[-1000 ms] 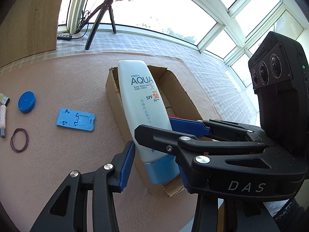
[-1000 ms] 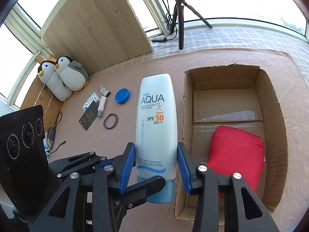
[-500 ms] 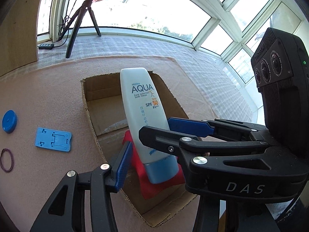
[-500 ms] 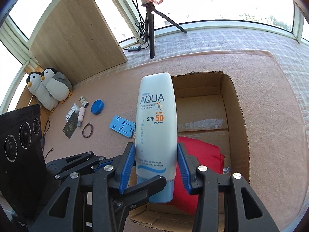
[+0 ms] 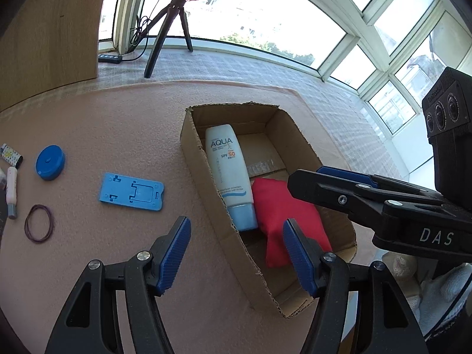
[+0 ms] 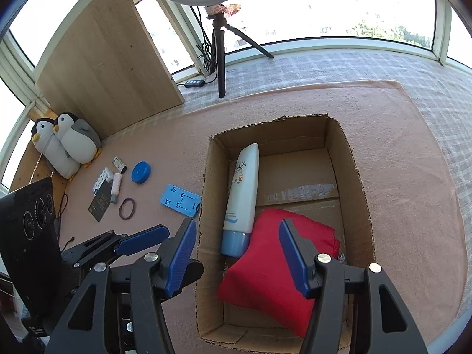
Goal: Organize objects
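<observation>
Left gripper (image 5: 236,250): jaws have just been opening; wide apart, nothing between the blue pads, above the box's near end.
Right gripper (image 6: 237,255): jaws have just been opening too; spread, gripping nothing, over the red pouch.
Sunscreen bottle (image 5: 230,174): lies free in the cardboard box (image 5: 194,159) along its left wall, blue cap toward the grippers, touching the red pouch (image 5: 283,206).
Writing: "AQUA", "SPF 50" on the bottle; smaller print unreadable. "DAS" on the right gripper's body.
Cut off: pouch partly behind the pads.
Mat, left of box: blue phone stand (image 5: 132,196), blue round case (image 5: 50,162), rubber band (image 5: 39,226), small tubes at the frame edge.
Farther: two penguin toys (image 6: 66,143), tripod (image 6: 219,44).
</observation>
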A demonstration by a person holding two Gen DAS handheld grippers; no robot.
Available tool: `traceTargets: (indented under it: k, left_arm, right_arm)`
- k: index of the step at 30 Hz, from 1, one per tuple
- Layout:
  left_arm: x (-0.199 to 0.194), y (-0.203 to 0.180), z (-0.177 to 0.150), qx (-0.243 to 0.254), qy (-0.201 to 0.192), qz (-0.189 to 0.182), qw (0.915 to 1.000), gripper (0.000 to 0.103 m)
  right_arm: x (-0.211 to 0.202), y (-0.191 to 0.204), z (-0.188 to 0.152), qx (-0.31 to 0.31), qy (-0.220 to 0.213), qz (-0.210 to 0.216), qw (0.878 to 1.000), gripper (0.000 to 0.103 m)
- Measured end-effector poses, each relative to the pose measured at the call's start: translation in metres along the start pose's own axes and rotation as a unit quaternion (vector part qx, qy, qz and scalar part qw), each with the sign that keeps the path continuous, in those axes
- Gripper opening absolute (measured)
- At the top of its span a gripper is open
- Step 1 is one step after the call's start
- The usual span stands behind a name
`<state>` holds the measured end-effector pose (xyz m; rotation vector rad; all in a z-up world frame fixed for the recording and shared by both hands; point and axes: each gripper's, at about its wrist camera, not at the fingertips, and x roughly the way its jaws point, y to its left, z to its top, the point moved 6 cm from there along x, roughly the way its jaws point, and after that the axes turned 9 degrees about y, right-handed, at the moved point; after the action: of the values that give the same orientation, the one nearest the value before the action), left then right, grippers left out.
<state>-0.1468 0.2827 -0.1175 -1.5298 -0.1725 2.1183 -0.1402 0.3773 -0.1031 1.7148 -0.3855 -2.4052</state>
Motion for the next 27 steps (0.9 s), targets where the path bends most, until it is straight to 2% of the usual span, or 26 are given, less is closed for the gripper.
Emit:
traceTargets:
  k: [8,13,20,24,27]
  left_arm:
    - [-0.027,0.069,-0.020,-0.039,-0.003,0.041,0.9984,0.068]
    - [-0.043,0.123,-0.030,-0.064,-0.003,0.070,0.9955,0.068]
    - [-0.048,0.188,-0.040,-0.113,0.013,0.085,0.9898,0.067]
    - [-0.045,0.200,-0.038,-0.095,0.022,0.103,0.9899,0.066]
    - [-0.039,0.199,-0.032,-0.075,0.028,0.106,0.9911,0.058]
  right_arm:
    - [0.002,0.049,-0.011,-0.044,-0.010,-0.008,0.999,0.056]
    - [0.012,0.077,-0.023,-0.047,0.000,0.017,0.999,0.057]
    - [0.031,0.098,-0.044,-0.036,0.022,0.035,0.998,0.057]
    - [0.037,0.103,-0.051,-0.025,0.031,0.041,0.998,0.057]
    - [0.039,0.106,-0.057,-0.022,0.034,0.043,0.998,0.057]
